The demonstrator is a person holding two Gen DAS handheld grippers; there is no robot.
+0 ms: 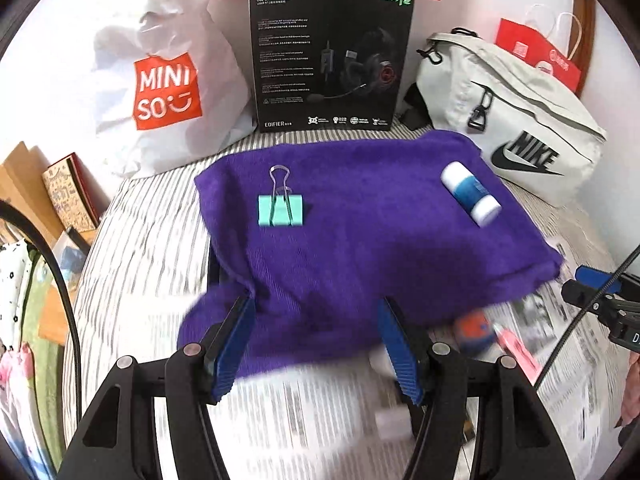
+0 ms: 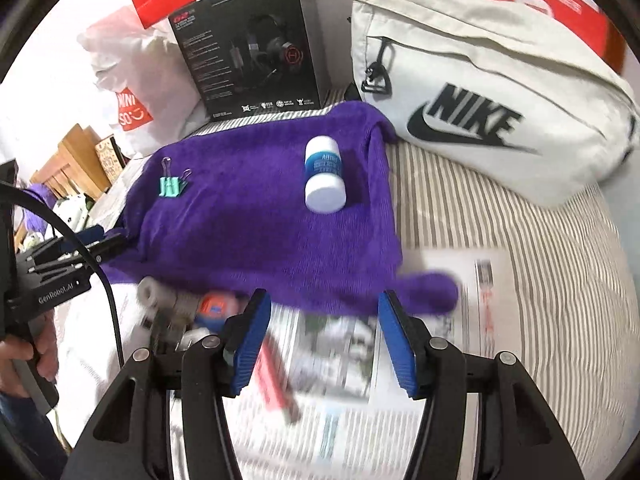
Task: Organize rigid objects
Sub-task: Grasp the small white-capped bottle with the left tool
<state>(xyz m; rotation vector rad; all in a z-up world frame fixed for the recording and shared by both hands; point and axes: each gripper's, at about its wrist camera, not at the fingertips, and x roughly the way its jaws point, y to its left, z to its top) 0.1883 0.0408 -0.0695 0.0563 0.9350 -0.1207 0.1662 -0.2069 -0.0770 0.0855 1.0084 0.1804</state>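
Note:
A purple towel (image 1: 360,224) lies on the striped bed, also in the right wrist view (image 2: 256,216). On it sit a teal binder clip (image 1: 280,209) (image 2: 172,186) and a white and blue bottle (image 1: 470,193) (image 2: 324,178). My left gripper (image 1: 316,340) is open and empty over the towel's near edge. My right gripper (image 2: 320,332) is open and empty over a newspaper (image 2: 336,356). An orange and blue round object (image 1: 472,330) (image 2: 216,308), a pink-red pen (image 1: 516,350) (image 2: 274,380) and a white roll (image 2: 154,294) lie blurred near the towel's front edge.
A black headset box (image 1: 328,56), a MINISO bag (image 1: 168,88) and a white Nike bag (image 1: 516,120) (image 2: 488,96) stand behind the towel. A red paper bag (image 1: 536,56) is at the far right. The left gripper shows in the right wrist view (image 2: 60,272).

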